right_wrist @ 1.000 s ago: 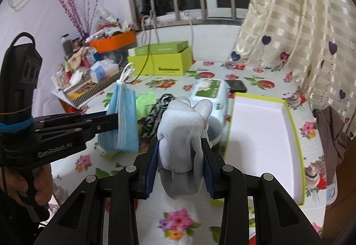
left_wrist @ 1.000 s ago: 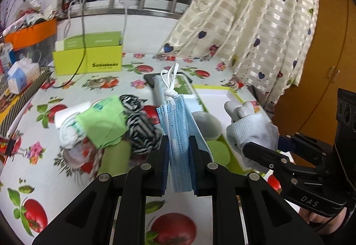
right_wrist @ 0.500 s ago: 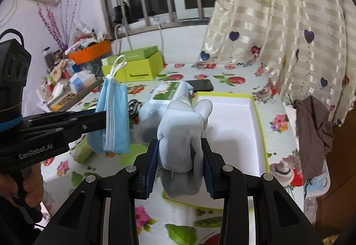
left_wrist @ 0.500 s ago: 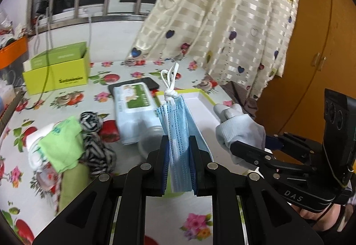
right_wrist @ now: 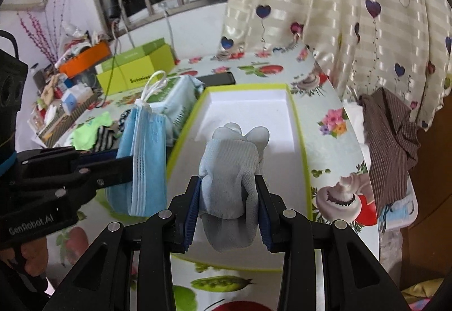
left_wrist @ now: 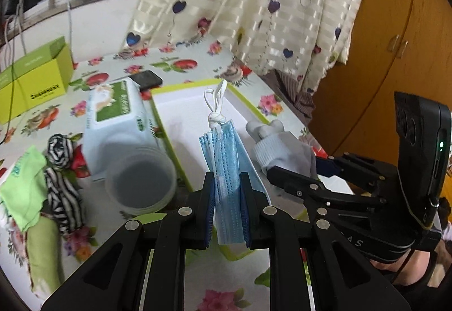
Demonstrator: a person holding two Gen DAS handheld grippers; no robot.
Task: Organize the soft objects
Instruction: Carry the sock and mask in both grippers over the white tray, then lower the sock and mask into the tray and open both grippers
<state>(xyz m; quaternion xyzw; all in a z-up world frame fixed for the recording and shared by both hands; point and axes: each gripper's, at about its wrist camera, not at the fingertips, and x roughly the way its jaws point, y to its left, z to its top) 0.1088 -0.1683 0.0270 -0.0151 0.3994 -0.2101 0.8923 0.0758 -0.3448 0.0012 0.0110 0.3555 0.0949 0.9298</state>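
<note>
My left gripper (left_wrist: 227, 184) is shut on a stack of blue face masks (left_wrist: 226, 158) with knotted white ear loops, held above the near edge of the white tray with a lime rim (left_wrist: 180, 110). My right gripper (right_wrist: 228, 184) is shut on a grey-white knit glove (right_wrist: 231, 164), held over the tray's (right_wrist: 254, 102) near end. The masks also show in the right wrist view (right_wrist: 144, 152), left of the tray. The glove shows in the left wrist view (left_wrist: 282, 150). A green cloth (left_wrist: 25, 184) and a zebra-striped cloth (left_wrist: 62, 169) lie on the table at left.
A wet-wipes pack (left_wrist: 118, 113), a translucent cup (left_wrist: 141, 181) and a black phone (left_wrist: 147, 79) sit left of the tray. A lime box (left_wrist: 34, 79) stands at the back. A brown checked cloth (right_wrist: 392, 136) hangs at the table's right edge below the curtain (right_wrist: 339, 14).
Both grippers have moved right, from over the cloth pile to over the tray, each still holding its item.
</note>
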